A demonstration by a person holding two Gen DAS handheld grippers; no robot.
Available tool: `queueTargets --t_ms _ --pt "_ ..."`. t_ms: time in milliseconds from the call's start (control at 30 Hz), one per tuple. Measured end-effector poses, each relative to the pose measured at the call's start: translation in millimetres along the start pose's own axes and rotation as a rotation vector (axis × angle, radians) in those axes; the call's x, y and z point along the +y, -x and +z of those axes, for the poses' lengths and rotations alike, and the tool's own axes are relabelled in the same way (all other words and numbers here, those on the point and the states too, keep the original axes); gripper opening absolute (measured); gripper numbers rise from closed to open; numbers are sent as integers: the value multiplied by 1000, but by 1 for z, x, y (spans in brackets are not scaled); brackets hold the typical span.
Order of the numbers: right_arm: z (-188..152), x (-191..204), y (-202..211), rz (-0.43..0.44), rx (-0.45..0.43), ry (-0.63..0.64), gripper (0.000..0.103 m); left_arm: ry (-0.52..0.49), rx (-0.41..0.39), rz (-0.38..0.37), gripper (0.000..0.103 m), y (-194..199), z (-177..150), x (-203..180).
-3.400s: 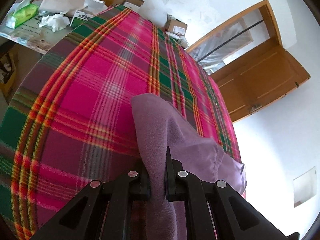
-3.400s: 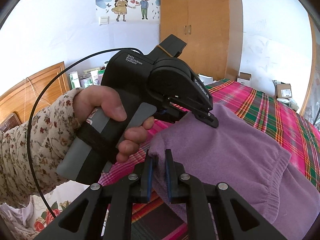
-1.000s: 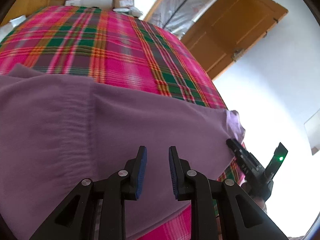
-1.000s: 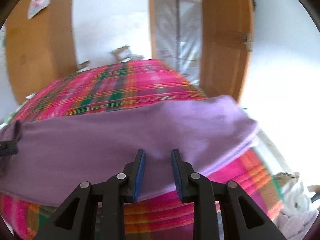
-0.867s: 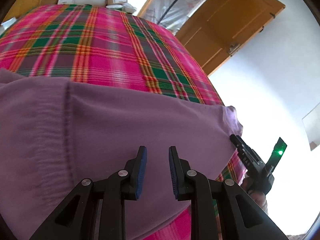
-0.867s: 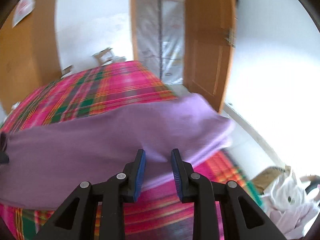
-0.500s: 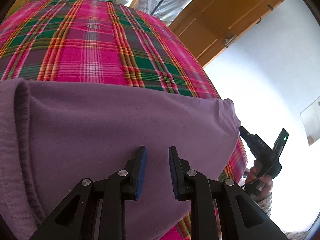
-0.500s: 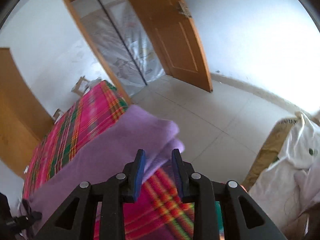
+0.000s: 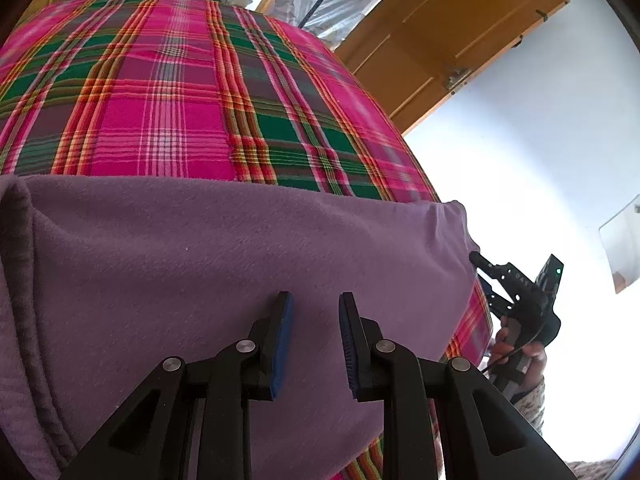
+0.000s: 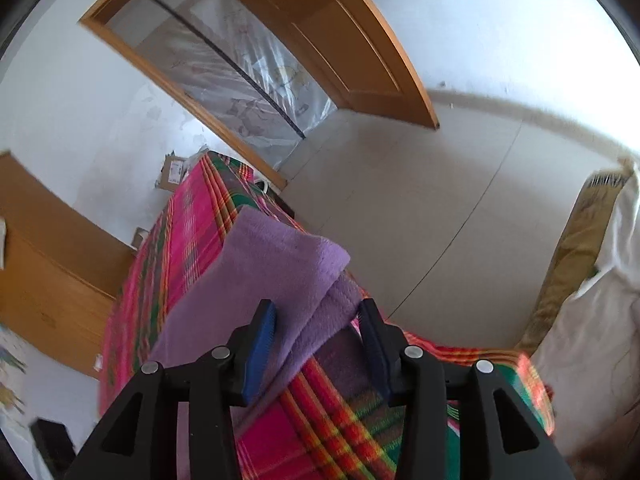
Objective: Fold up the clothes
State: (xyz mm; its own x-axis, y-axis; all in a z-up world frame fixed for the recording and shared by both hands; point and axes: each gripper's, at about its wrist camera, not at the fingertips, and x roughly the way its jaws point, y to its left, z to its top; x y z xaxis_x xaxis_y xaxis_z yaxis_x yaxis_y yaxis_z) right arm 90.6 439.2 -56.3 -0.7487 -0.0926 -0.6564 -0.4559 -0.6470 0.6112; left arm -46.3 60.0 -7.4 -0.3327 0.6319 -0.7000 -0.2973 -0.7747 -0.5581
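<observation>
My right gripper (image 10: 316, 334) has just been opening, straddling the purple fleece garment's (image 10: 276, 264) corner at the plaid bedspread's (image 10: 192, 216) edge; my left gripper (image 9: 314, 338) hovers parted, gripping nothing.

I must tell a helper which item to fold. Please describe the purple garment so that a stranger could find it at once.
Find the bed with the pink and green plaid blanket, near the wooden door. The purple garment lies flat across the blanket's near end, one corner close to the bed's edge. It is the only plain, fuzzy cloth there; everything around it is checked.
</observation>
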Motion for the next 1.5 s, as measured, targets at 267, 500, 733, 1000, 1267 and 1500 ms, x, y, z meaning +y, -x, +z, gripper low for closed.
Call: queueTargets --t_ms 267,500,733,1000,1267,1500 --pt "11 -3 -2 24 -9 -43 38 -4 1 6 24 -1 0 -4" --pt "17 7 4 33 -62 16 12 -12 9 9 24 -5 1 -10" --pt "13 2 6 11 -84 37 12 -19 14 15 24 -9 3 -14" --pt "11 15 9 -30 -105 111 12 -16 16 19 24 -13 5 -17" --pt "5 31 16 -69 -145 207 12 -74 71 -29 24 -38 16 -52" --pt "2 35 22 -62 -147 221 12 -132 117 -84 24 -73 27 -89"
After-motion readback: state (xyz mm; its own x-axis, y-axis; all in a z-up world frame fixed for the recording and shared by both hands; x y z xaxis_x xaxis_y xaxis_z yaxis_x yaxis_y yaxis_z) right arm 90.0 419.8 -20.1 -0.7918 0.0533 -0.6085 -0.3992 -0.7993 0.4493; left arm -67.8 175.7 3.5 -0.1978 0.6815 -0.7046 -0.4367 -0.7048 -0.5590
